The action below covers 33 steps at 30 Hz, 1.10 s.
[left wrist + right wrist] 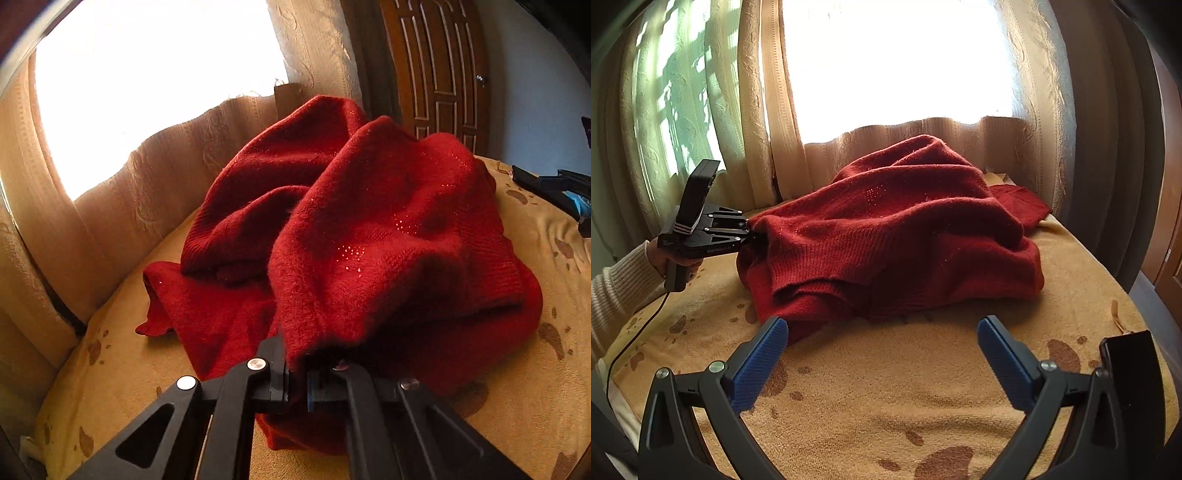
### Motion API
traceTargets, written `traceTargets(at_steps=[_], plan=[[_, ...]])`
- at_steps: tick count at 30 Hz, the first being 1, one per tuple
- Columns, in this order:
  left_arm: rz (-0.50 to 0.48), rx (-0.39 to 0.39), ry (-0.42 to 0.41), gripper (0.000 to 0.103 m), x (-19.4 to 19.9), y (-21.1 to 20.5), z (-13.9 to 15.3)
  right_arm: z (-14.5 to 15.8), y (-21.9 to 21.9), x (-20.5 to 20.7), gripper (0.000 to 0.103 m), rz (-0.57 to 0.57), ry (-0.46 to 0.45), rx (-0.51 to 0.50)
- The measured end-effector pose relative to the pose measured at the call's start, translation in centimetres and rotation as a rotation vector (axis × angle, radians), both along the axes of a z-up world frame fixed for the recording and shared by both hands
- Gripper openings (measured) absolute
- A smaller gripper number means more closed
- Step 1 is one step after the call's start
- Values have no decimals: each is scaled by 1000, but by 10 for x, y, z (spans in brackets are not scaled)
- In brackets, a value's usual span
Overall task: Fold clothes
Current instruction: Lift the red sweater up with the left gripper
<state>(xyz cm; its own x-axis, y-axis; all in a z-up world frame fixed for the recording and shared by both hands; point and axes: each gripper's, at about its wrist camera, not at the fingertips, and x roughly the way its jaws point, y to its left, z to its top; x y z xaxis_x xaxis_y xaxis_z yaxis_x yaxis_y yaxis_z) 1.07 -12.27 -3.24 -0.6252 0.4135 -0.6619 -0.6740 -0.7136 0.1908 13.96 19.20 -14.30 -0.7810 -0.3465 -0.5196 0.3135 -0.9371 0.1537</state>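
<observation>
Looks like the opening grab: left gripper (295, 384) is clamped on the crumpled red sweater (894, 236) mid-bed (886, 387), right gripper (882, 345) wide open, empty, next needing its own edge.

Home bedrm: bed w/ tan blanket (886, 387), curtained window (897, 62), wood door (439, 70).

Left gripper (750, 230) clamped shut, angled down; right gripper (882, 332) spread wide
</observation>
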Motion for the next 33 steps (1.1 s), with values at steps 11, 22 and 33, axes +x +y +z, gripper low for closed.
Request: traceTargets(at_steps=[11,22,33], plan=[[207,379,274,6,74,-77,110,2,8,-1,103,-32,-3,-15],[261,445,409,6,116,-109,164,10,-31,23,103,-7,132,307],[190,519,538,5,163,-93,245,-20,-119,21,103,138,425,917]])
